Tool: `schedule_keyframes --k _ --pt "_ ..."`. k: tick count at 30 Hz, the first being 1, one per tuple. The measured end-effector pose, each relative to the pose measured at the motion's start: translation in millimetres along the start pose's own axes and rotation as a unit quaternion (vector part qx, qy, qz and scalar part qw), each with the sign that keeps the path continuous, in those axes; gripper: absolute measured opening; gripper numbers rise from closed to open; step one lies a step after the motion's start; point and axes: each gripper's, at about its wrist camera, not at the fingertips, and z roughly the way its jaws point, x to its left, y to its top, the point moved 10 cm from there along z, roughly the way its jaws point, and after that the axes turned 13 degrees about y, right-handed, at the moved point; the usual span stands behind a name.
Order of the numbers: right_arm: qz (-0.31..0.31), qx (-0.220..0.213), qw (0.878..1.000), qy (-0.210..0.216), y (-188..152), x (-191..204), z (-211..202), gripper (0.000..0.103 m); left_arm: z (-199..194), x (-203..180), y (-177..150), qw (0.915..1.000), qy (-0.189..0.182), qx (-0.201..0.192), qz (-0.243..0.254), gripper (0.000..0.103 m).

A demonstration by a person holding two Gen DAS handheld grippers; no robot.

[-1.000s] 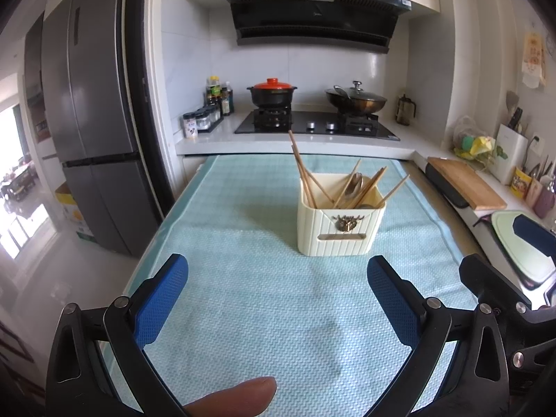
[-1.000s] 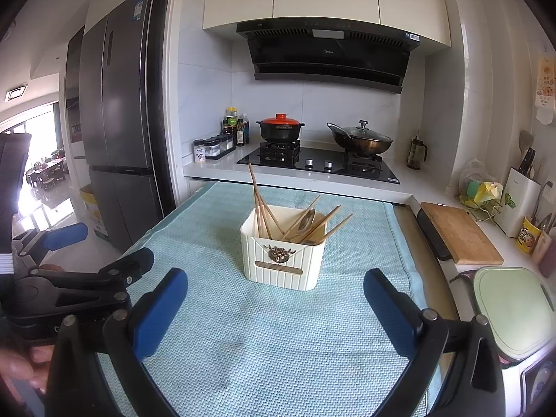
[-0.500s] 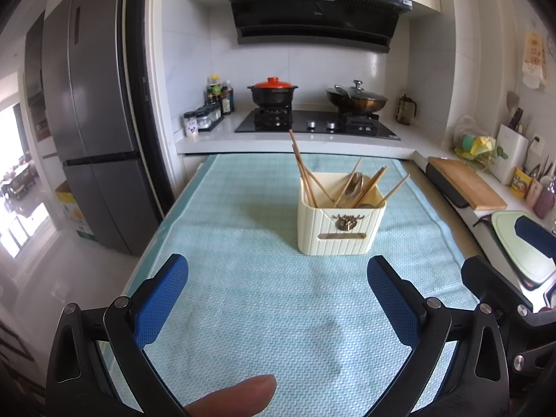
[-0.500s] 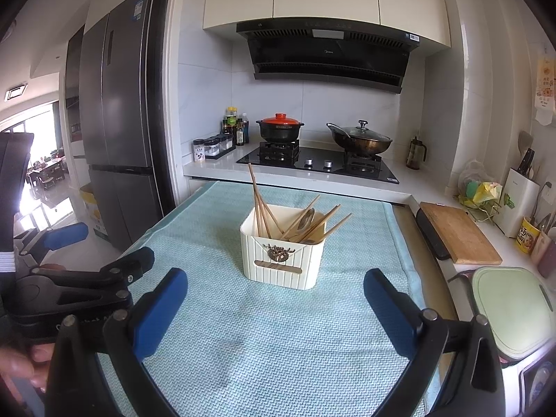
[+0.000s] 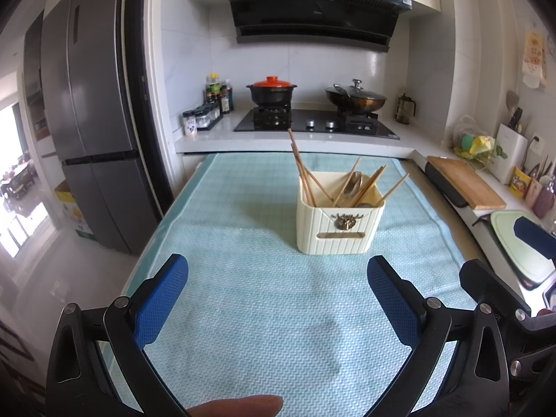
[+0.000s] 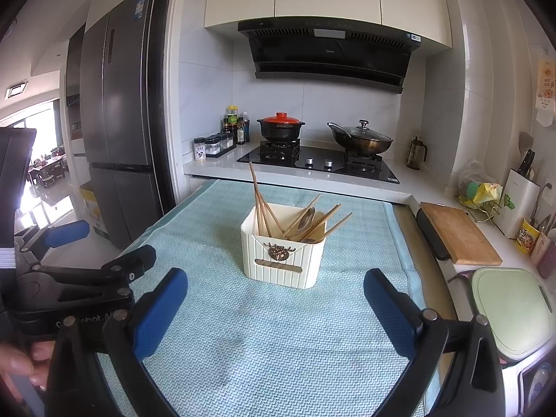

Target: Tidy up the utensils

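Both claws hang wide apart and carry nothing: the left claw [image 5: 277,290] and the right claw [image 6: 275,300] each show two blue pads spread over bare cloth, well short of anything to take hold of. A fingertip [image 5: 239,406] of the person shows at the bottom edge of the left wrist view. In the right wrist view the left claw's black frame sits off to the left, beside and slightly ahead.

Beyond the pads lies the teal mat [image 5: 264,312] that covers the worktop, and near its middle stands the cream utensil holder [image 5: 338,224], upright. Wooden chopsticks [image 5: 301,170] lean out of it at several angles, one pair standing tall at the left corner, the rest fanned to the right. A metal spoon [image 6: 307,217] seems to lie among them, though the view is too coarse to be sure.

No loose utensil shows on the mat, so my reading is that either the sorting is finished or nothing has yet been pulled out. If work remains, the next move calls for one claw to advance to the holder and pinch a single chopstick near its top, while the other steadies the holder's wall against tipping.
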Motion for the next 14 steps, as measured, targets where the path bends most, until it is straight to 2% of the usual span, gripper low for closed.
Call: schedule_keyframes --k 14 --pt "-0.001 0.007 1.0 0.0 -5.4 -2.6 1.2 0.103 -0.2 -1.2 0.6 1.0 -0.004 -0.009 0.001 0.103"
